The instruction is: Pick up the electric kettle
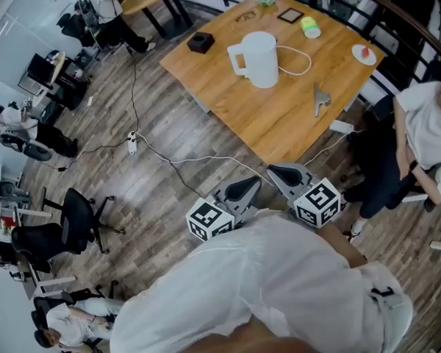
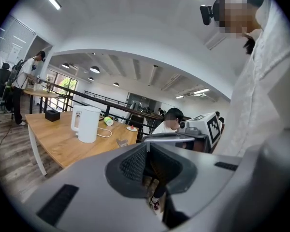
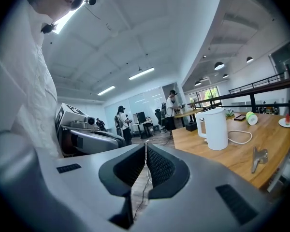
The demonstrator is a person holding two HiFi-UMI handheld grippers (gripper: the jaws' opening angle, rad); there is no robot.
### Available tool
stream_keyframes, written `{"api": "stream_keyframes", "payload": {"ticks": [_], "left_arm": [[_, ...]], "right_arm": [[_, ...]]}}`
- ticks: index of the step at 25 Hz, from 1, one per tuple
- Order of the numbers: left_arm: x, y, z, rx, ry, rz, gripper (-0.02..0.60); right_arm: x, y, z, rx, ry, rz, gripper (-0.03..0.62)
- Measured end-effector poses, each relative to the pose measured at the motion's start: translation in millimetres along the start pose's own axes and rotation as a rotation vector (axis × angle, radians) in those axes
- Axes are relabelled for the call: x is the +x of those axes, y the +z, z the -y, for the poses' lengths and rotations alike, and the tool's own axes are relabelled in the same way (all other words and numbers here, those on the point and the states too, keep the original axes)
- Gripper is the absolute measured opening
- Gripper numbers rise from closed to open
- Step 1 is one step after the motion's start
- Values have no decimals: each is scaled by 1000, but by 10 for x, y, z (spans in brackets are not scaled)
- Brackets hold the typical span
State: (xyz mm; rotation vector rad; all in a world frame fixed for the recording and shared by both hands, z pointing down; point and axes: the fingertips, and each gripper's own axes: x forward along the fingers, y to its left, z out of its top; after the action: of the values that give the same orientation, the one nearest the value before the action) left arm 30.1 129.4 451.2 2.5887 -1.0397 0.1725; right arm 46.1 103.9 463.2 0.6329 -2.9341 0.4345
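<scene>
Locate the electric kettle (image 1: 259, 59) upright near the middle of the wooden worktop (image 1: 279, 120), handle toward the left of the head view, white cable (image 1: 300, 63) looped just beside it. Cannot tell from any view whether a separate base sits beneath it.

Find the left gripper (image 1: 251, 184) and right gripper (image 1: 278, 172) side by side above the floor (image 1: 169, 134), short of the worktop's near corner and well apart from the kettle. Read both sets of jaws as pressed together, with nothing between them, in each gripper view.

Expect the holding hands to be hidden under the white-clad torso (image 1: 279, 285) filling the lower head view.

Also on the worktop: black box (image 1: 201, 43), grey metal tool (image 1: 320, 98), small plate (image 1: 364, 54) carrying a red item too small to identify. At the right edge, seated person (image 1: 426, 131), partly cut off by the frame.
</scene>
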Motion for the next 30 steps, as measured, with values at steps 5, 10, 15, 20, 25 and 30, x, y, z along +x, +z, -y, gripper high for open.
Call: {"api": "stream_keyframes", "payload": {"ticks": [5,10,15,20,25,30], "left_arm": [[121,204,-524,-14,-21,4,26],[278,498,-1073,-15,-70,-5,25],[431,691,-1497,-16,-137,-23,25],[530,837,-1937,-17,-173,-29,26],[611,875,-2371,-29,-208,-40,26],[741,843,-2577,-33,-260,-66,25]], "right_arm": [[340,143,276,17,-54,-2,15],[819,394,544,26,-94,10,15],[1212,510,762,35,-146,0,15],[1483,659,1049,41,-232,14,15],[1761,692,1217,40,-293,8,15],[1886,636,1266,53,-344,-6,15]]}}
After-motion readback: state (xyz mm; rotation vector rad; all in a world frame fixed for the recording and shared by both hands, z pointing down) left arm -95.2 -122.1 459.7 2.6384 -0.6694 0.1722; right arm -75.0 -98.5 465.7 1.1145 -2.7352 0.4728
